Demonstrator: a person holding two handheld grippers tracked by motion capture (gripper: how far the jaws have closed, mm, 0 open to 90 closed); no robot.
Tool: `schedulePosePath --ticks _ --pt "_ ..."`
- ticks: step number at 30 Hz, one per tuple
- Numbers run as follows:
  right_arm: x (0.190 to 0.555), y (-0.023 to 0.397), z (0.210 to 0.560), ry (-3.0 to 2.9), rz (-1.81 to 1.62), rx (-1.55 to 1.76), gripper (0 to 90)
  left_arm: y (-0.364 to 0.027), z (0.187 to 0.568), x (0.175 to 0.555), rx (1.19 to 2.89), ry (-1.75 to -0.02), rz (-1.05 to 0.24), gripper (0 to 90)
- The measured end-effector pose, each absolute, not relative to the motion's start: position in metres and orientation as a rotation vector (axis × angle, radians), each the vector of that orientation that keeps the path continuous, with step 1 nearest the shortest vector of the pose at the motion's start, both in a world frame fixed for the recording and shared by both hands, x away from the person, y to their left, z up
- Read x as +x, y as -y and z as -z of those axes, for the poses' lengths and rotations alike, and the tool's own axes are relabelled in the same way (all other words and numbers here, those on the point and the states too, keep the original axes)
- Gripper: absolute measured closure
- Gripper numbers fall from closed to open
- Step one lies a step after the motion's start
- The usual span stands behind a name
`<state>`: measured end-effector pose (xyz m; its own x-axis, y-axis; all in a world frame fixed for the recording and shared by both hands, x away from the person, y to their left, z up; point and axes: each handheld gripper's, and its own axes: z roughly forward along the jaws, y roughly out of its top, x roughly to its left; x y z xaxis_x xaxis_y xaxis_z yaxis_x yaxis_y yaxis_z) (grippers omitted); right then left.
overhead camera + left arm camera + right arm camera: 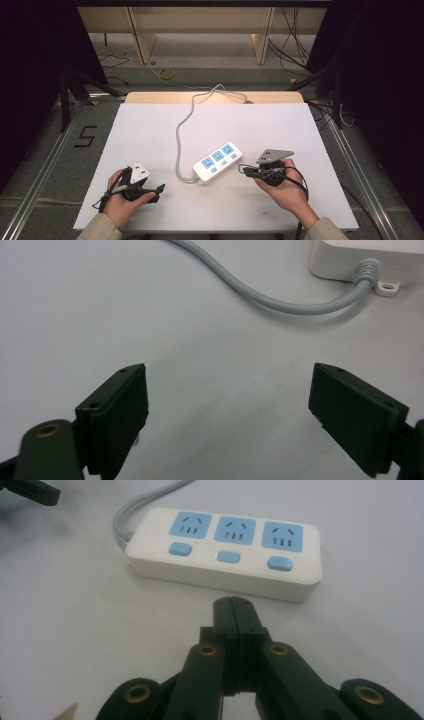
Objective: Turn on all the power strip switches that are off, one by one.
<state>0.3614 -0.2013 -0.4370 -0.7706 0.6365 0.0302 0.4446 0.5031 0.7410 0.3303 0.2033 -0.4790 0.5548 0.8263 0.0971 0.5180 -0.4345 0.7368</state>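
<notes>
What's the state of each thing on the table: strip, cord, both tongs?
power strip: flat on the table, sockets up, all three empty
cord: attached to the strip, runs off the table's far edge
left tongs: open, nothing between them
right tongs: shut, empty, pointing at the strip, short of it

You are seated in a laboratory recording bay. A white worktop (150, 125) stands between black curtains (30, 75), aluminium rails (45, 165) run along the grey floor (200, 55), loose cables (295, 45) trail behind, and a taped numeral 5 (86, 136) marks the station.
</notes>
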Motion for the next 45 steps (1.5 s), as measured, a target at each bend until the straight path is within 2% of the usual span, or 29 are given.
schedulePosePath --ticks 45 --pt "0.376 0.167 0.434 -2.553 -1.102 0.871 90.0 -0.203 0.479 0.331 2.129 -1.066 -0.604 15.7"
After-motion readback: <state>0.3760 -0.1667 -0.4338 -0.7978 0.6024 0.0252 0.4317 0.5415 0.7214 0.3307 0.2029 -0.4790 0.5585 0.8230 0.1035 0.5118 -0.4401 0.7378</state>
